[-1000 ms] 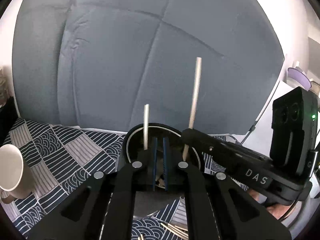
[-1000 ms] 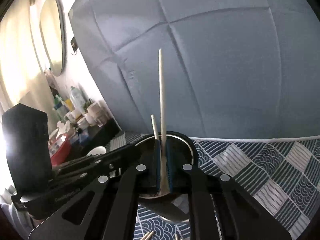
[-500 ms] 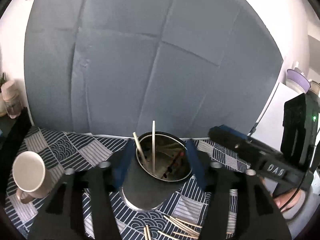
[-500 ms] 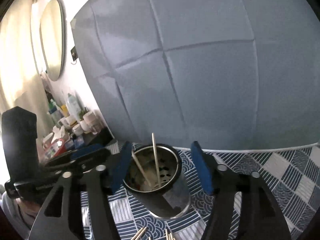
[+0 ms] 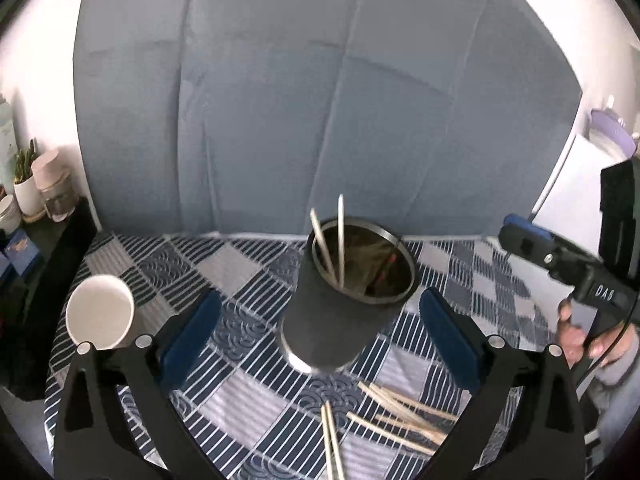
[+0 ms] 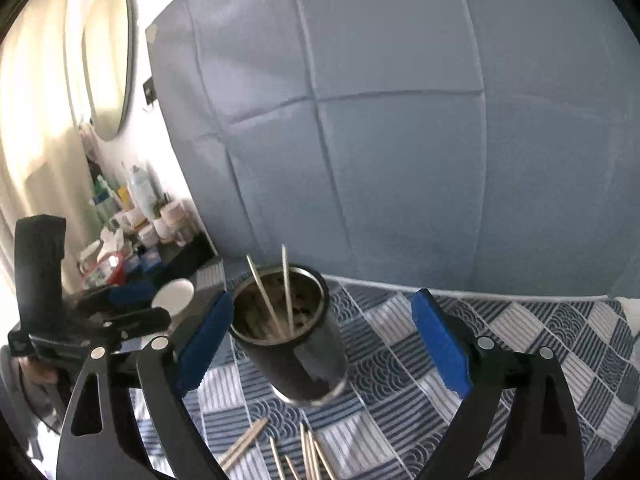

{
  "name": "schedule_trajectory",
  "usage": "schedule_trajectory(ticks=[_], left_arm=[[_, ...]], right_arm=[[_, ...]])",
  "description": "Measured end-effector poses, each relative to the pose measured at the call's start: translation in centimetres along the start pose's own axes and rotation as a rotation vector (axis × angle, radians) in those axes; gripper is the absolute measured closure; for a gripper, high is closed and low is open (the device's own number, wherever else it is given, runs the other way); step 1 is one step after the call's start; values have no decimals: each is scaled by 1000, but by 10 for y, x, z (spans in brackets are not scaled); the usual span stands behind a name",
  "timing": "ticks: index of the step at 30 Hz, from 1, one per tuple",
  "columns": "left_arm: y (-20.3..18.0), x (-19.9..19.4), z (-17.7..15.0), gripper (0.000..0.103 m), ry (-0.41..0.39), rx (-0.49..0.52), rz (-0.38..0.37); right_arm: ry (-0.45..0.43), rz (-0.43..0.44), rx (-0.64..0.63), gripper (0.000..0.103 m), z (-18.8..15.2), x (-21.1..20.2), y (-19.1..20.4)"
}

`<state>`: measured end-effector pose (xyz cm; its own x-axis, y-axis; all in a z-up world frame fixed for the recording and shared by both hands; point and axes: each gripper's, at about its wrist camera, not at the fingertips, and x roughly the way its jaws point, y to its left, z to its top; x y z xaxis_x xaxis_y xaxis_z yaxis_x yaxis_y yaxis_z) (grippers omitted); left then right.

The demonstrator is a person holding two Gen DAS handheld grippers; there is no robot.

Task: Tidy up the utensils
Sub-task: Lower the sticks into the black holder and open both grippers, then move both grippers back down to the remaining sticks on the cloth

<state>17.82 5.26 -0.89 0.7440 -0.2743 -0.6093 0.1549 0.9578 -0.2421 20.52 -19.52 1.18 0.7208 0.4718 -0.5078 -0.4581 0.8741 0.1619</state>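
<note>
Chopsticks (image 5: 394,410): pale wooden sticks, several lying loose on the patterned cloth of the counter (image 5: 248,268), just in front of the dark metal holder (image 5: 344,300). Two more (image 5: 332,240) are already standing inside the holder, leaning against its far-left rim.

Handling: they are looking light, stiff and thin, likely to roll or skate on the cloth. You are best taking one near its middle or upper third, across its width, so it is hanging true for the drop into the holder. Several are crossing or touching each other, so lifting one may be dragging a neighbour.

Left gripper (image 5: 320,340): you are holding it above the counter with jaws spread wide, gripping nothing, the holder sitting between them.

Right gripper (image 6: 324,344): likewise jaws wide apart and empty, facing the holder from the other side.

Also present: a white cup (image 5: 99,312) standing at the left.

Hidden: the near ends of the loose sticks are running off the lower edge in both views, so their full count is unclear. The holder's dark contents are hard to make out.
</note>
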Motion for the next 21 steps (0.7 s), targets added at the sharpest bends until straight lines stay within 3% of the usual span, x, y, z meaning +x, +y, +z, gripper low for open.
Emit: schedule_trajectory(ticks=[12,21], left_arm=[[22,37,-77,6,275,8,86],[20,59,-128,6,432,18,79]], right_arm=[[206,-9,-67,16,-64,26,-10],[398,-24,-74,16,-128,52,-16]])
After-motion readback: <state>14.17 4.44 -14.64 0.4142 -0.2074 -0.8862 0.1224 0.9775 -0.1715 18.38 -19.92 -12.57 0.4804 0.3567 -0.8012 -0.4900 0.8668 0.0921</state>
